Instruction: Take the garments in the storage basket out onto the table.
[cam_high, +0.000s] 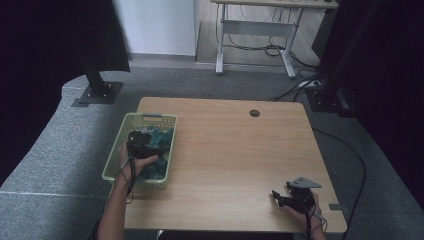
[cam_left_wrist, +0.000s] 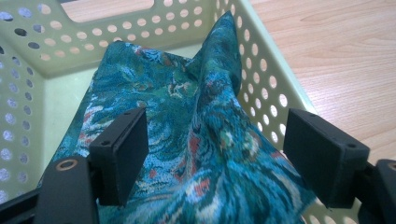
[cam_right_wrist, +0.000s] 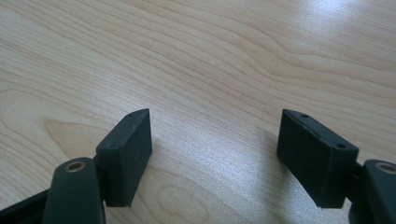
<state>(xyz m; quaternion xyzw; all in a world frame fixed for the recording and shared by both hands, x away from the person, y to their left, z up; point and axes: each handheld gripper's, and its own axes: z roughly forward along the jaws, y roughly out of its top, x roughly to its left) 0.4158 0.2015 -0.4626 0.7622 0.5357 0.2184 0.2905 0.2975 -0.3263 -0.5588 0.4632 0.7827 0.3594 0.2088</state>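
A pale green perforated basket (cam_high: 167, 120) stands at the table's left edge, holding a teal patterned cloth (cam_high: 159, 137). My left gripper (cam_high: 141, 142) hangs over the basket. In the left gripper view its jaws stand wide apart with a raised fold of the cloth (cam_left_wrist: 205, 135) between them, not pinched, and the basket wall (cam_left_wrist: 261, 79) rises behind. My right gripper (cam_high: 282, 199) rests low over the table near the front right corner. Its own view shows the gripper (cam_right_wrist: 215, 154) open over bare wood.
The wooden table (cam_high: 235, 150) has a round cable hole (cam_high: 254, 113) at the back. Beyond it are grey carpet, a black stand base (cam_high: 97, 92) at the left, another desk's legs (cam_high: 255, 35) and floor cables (cam_high: 300, 85).
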